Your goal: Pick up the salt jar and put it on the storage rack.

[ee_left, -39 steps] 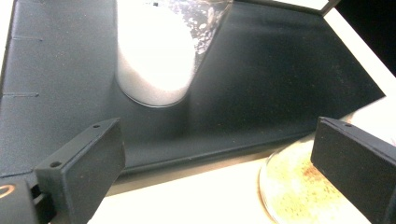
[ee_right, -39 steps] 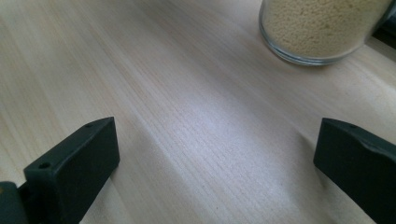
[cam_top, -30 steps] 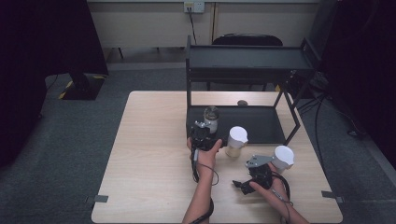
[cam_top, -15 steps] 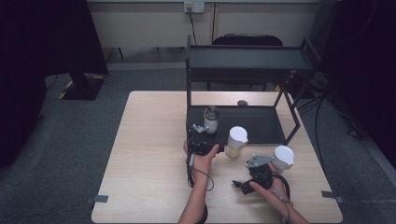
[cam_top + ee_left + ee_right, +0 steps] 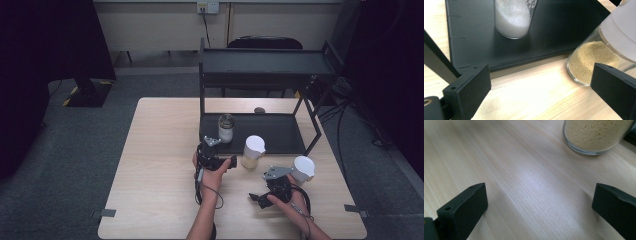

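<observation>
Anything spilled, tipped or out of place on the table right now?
Nothing stands out. The jar of white powder stands upright on the rack's lower shelf; both white-lidded jars stand upright on the table. No spill visible. Both grippers are open, holding nothing.

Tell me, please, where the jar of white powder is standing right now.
In the high view, the jar of white powder stands on the black rack's lower shelf, at its left end, just beyond the left gripper.
</observation>
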Motion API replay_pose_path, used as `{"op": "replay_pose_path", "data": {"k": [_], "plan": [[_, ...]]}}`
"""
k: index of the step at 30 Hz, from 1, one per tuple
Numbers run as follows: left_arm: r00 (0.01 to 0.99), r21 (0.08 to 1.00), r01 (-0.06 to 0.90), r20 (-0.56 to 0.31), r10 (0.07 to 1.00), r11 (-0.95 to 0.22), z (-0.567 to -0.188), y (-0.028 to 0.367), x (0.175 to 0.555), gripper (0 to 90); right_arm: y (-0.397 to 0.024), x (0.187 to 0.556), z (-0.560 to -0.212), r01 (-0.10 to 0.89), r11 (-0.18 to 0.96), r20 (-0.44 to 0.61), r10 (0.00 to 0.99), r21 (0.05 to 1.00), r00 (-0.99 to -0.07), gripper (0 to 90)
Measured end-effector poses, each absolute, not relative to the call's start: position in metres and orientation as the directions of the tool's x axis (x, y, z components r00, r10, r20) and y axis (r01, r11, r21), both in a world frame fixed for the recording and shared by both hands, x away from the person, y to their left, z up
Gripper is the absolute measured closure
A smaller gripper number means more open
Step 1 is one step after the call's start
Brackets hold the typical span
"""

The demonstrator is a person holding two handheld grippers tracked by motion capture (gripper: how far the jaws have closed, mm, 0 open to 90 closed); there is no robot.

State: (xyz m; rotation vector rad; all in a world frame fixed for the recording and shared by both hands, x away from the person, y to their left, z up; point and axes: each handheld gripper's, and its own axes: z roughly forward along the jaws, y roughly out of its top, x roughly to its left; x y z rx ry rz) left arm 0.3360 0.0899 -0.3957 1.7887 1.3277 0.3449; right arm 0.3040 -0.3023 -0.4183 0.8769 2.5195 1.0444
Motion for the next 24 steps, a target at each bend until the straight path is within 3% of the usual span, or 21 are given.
{"op": "replay_pose_path", "data": {"k": [24], "plan": [[0.417,0.778,0.62,-0.215,0.883,-0.104,-0.394,0.107,0.331,2.5,-0.302,0.304,-0.418,0.429,0.555,-0.021,0.628,0.713,-0.778,0.0]]}}
